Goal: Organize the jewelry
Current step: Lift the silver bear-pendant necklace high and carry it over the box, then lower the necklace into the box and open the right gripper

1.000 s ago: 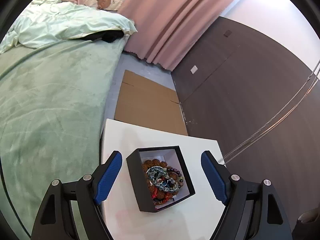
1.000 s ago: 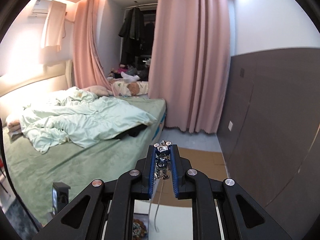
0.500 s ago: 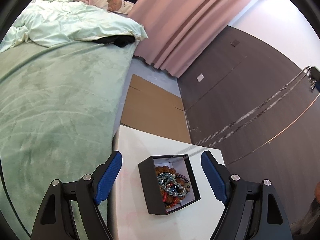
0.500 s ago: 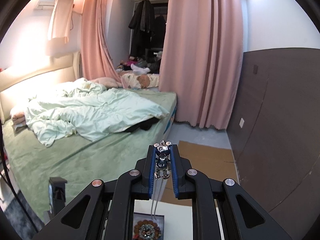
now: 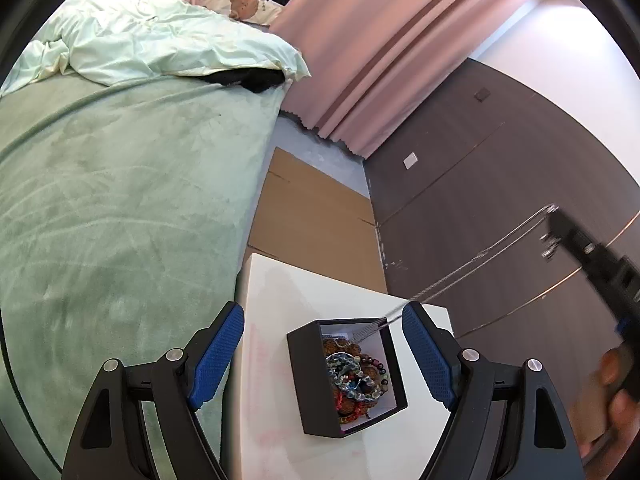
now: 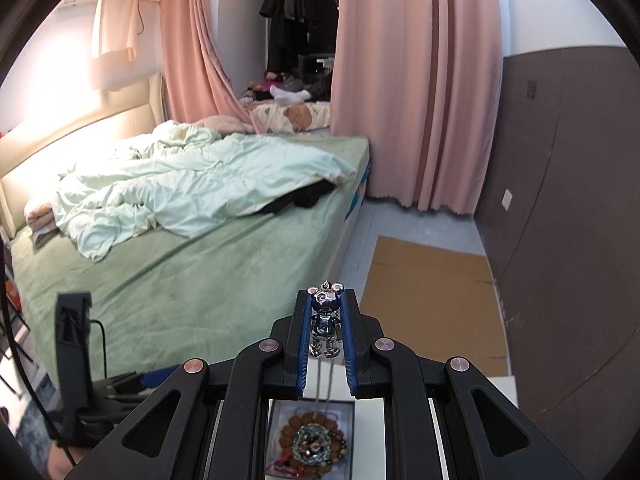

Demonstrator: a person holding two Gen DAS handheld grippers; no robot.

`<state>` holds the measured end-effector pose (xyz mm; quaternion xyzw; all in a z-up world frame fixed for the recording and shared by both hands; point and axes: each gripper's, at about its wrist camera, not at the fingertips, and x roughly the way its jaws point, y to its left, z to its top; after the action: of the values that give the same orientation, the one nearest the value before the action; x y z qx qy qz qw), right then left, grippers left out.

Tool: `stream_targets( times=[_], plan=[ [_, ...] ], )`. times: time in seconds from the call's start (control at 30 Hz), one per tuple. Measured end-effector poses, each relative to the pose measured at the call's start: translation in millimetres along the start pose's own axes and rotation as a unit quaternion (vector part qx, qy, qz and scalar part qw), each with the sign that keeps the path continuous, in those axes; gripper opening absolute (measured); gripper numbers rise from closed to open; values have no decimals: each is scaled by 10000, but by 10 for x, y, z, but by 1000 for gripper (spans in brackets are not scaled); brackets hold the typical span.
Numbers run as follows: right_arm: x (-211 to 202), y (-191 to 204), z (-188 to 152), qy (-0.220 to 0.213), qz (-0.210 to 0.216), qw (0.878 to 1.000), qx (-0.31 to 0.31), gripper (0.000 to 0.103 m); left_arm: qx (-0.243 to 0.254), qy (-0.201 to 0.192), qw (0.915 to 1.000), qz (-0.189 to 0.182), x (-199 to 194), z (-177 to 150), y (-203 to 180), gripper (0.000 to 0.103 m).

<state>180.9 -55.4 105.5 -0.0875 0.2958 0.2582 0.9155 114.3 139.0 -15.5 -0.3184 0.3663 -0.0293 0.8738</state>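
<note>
Bare white table (image 5: 280, 292) flanks the black box (image 5: 316, 384) (chain (image 5: 460, 276) apparently crosses its right side).

The bear pendant (image 6: 326, 318) is glossy polished metal, blue and silver, on a fine shiny metal chain (image 5: 460, 276). The box (image 5: 310, 380) looks matt black outside and smooth white inside, holding rough brown beads (image 5: 340, 348). The table (image 5: 276, 320) is smooth white; the bedspread (image 5: 120, 200) is soft green plush cloth.
</note>
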Motion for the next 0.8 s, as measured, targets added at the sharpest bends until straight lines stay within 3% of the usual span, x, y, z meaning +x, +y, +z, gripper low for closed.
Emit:
stream_targets(
  times=[0.67, 0.73, 0.8],
  plan=[
    [692, -220, -779, 916, 358, 9942, 433, 16, -13, 90, 9999, 120, 83, -16, 7, 81],
    [748, -237, -847, 1086, 516, 9917, 448, 23, 10, 97, 9999, 128, 86, -26, -3, 81],
    [741, -292, -898, 1125, 486, 9911, 525, 50, 23, 103, 9999, 134, 91, -33, -4, 81]
  ],
)
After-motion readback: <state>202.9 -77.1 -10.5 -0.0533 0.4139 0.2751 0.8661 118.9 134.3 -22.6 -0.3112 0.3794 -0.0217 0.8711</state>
